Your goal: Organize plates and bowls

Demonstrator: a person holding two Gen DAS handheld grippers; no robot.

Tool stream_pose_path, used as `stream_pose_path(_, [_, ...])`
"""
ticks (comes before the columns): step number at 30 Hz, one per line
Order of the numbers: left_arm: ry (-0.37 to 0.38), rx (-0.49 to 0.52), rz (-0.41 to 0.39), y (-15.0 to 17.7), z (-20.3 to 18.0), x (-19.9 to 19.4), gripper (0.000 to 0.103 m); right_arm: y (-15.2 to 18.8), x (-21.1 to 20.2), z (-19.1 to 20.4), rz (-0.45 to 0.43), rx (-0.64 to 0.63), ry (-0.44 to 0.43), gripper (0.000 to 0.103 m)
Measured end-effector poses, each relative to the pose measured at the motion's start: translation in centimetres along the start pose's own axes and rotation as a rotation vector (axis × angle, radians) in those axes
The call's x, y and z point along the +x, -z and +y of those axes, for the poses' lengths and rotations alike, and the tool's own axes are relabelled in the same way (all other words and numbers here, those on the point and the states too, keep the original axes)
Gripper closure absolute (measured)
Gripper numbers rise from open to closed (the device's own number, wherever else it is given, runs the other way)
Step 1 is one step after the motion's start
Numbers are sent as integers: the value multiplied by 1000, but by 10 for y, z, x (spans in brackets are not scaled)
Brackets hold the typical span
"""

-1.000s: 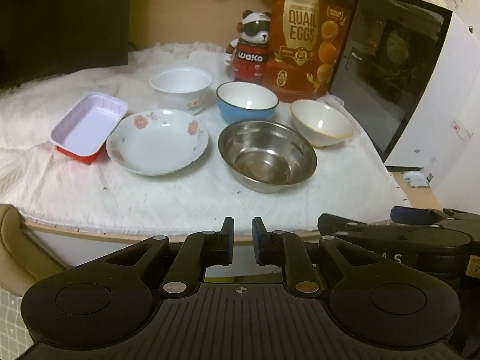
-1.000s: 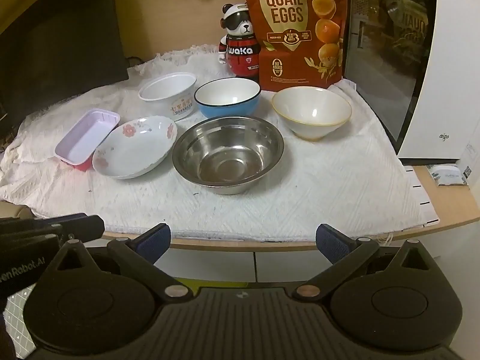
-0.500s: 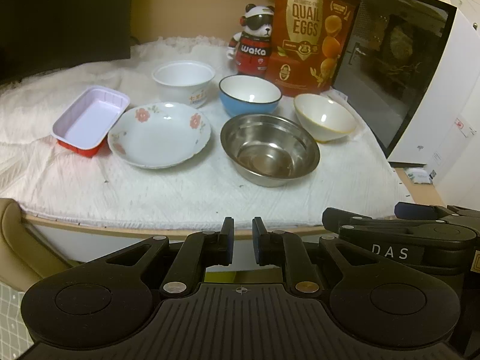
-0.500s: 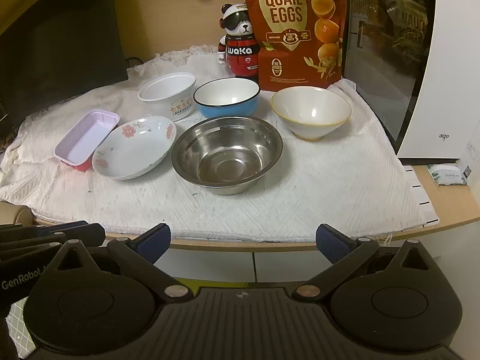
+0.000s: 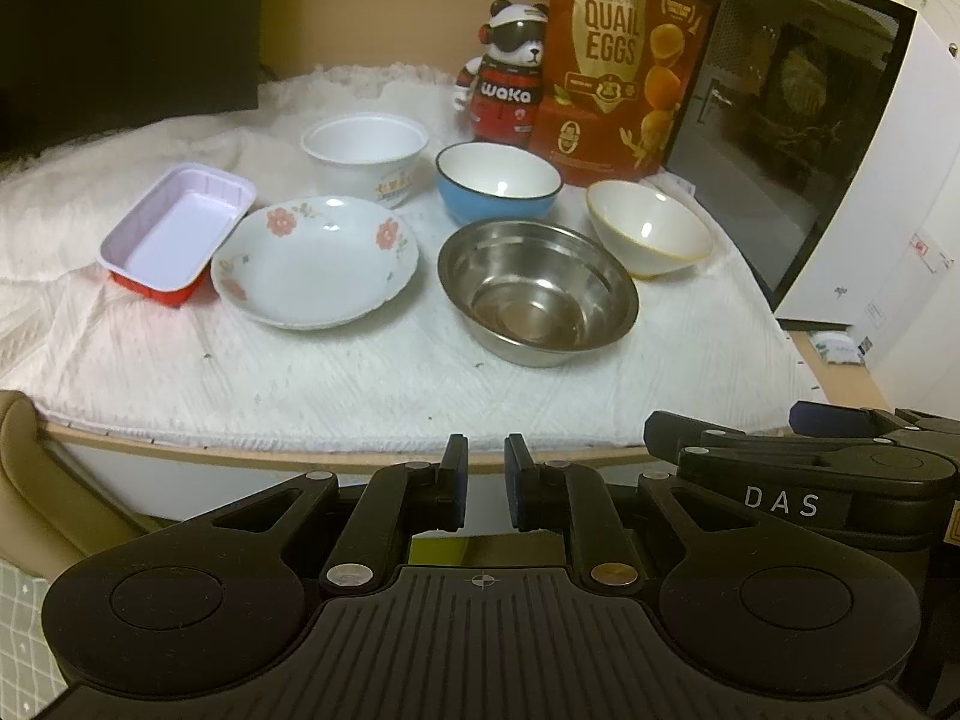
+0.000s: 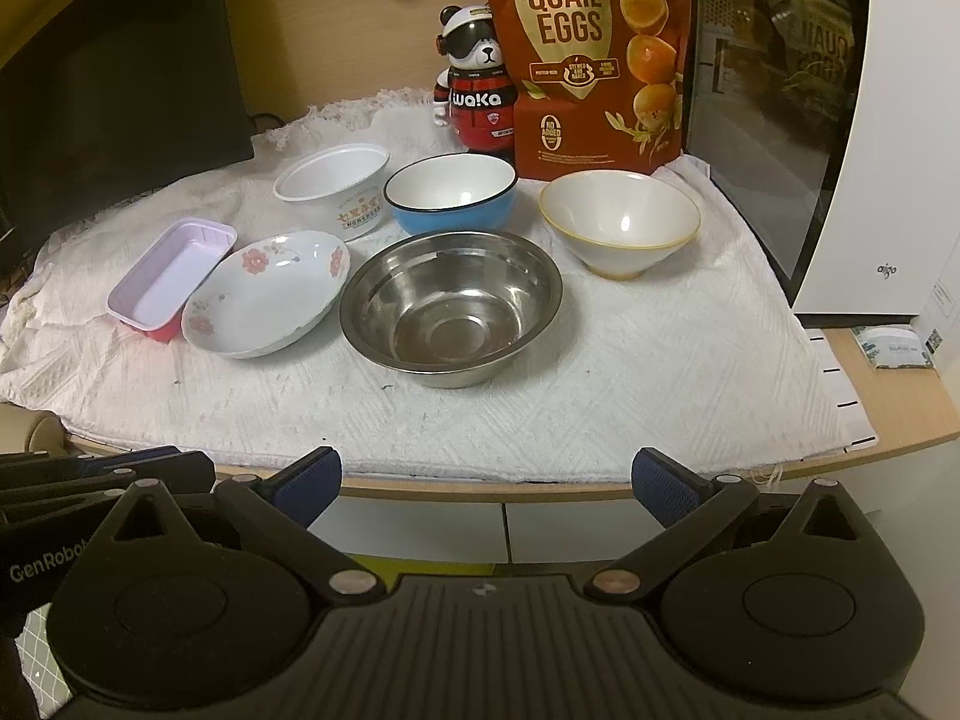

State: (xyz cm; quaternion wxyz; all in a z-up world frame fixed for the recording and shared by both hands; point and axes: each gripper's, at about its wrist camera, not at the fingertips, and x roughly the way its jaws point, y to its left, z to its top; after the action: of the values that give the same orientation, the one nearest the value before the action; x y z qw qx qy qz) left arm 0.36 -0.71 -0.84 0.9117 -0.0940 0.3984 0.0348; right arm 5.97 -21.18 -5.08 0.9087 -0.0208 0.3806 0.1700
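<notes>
The dishes are spread singly around the steel bowl (image 6: 451, 307) on the cloth-covered worktop (image 6: 690, 384), so none is yet stacked. The flowered plate (image 6: 267, 294) lies just left of it. The left gripper (image 5: 485, 489) is held before the edge, fingers nearly pressed together and empty; the right gripper (image 6: 485, 480) is held spread, probably readied for a rim.

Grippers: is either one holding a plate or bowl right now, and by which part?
Nothing is held. The left gripper is shut on nothing, the right gripper is open, and both are short of the table edge.
</notes>
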Motion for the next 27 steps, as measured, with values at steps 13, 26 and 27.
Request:
stream_pose_path(13, [-2,-11,8,1,4,-1,86,-1,-1,3,-1,-3,2,0])
stream_pose_path(26, [-2,-13,8,1,6,-1,86,-2,0,5,-4,-8,3,0])
stream_pose_path(27, [-2,-13,7,1,6,-1,86,-2,0,4,-4,-8,3,0])
